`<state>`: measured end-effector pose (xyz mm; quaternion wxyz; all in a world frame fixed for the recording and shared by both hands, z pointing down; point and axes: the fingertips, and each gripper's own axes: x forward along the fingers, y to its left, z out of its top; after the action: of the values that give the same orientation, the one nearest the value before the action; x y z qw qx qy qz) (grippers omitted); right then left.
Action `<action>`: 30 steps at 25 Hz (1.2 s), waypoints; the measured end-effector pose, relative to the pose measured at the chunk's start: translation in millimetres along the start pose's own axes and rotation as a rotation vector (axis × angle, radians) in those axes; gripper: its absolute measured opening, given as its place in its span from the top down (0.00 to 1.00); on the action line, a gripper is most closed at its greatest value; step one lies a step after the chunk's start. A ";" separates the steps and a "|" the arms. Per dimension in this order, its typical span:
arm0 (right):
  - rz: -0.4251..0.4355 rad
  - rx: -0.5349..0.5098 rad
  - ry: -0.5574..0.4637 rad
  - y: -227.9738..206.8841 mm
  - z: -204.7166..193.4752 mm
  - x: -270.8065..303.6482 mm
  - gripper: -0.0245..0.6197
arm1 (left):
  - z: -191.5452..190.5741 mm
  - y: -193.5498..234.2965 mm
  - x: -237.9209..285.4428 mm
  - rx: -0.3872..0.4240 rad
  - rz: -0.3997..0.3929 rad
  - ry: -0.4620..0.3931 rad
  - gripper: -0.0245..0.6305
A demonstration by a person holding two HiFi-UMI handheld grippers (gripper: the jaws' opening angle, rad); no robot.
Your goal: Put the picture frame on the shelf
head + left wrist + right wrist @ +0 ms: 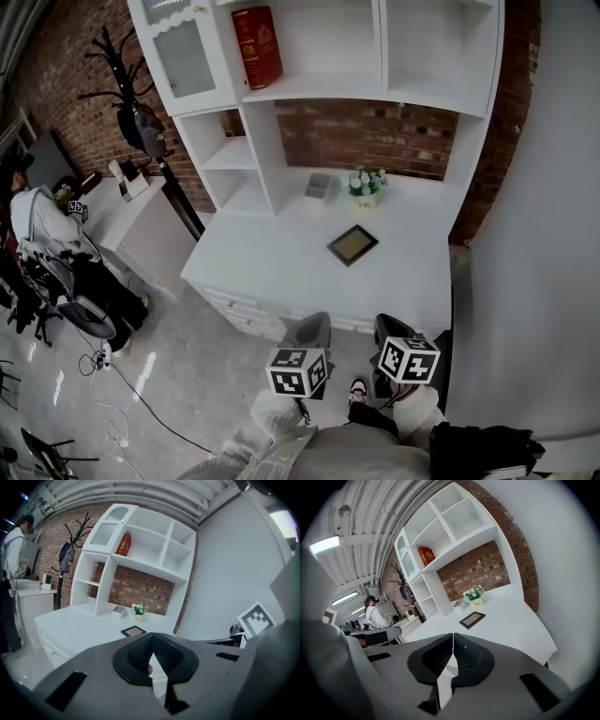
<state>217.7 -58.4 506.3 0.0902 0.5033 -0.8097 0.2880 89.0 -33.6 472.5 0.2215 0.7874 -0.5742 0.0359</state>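
The picture frame [352, 245] is dark-edged with a tan centre and lies flat on the white desk [281, 262], right of middle. It also shows in the left gripper view [133, 631] and the right gripper view [472, 619]. Behind the desk rises the white shelf unit [319, 89], with an empty compartment at its upper right. My left gripper [312, 330] and right gripper [390, 328] hover off the desk's front edge, well short of the frame. Both are shut and hold nothing; their tips [151, 637] [453, 635] meet.
A flower pot [366, 186] and a small grey box [319, 186] stand at the desk's back. A red box [257, 47] fills a shelf compartment. At the left are a coat rack [141, 122], a person [42, 225], a side cabinet [141, 220] and a floor cable [122, 384]. A wall [544, 234] bounds the right.
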 end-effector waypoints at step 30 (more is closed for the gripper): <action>0.046 0.064 0.085 -79.1 67.3 124.1 0.92 | 45.8 11.6 163.1 0.034 0.021 0.072 0.95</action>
<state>236.7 -216.4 535.1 0.1018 0.4745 -0.8068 0.3370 124.4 -199.2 485.6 0.2284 0.7832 -0.5733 0.0761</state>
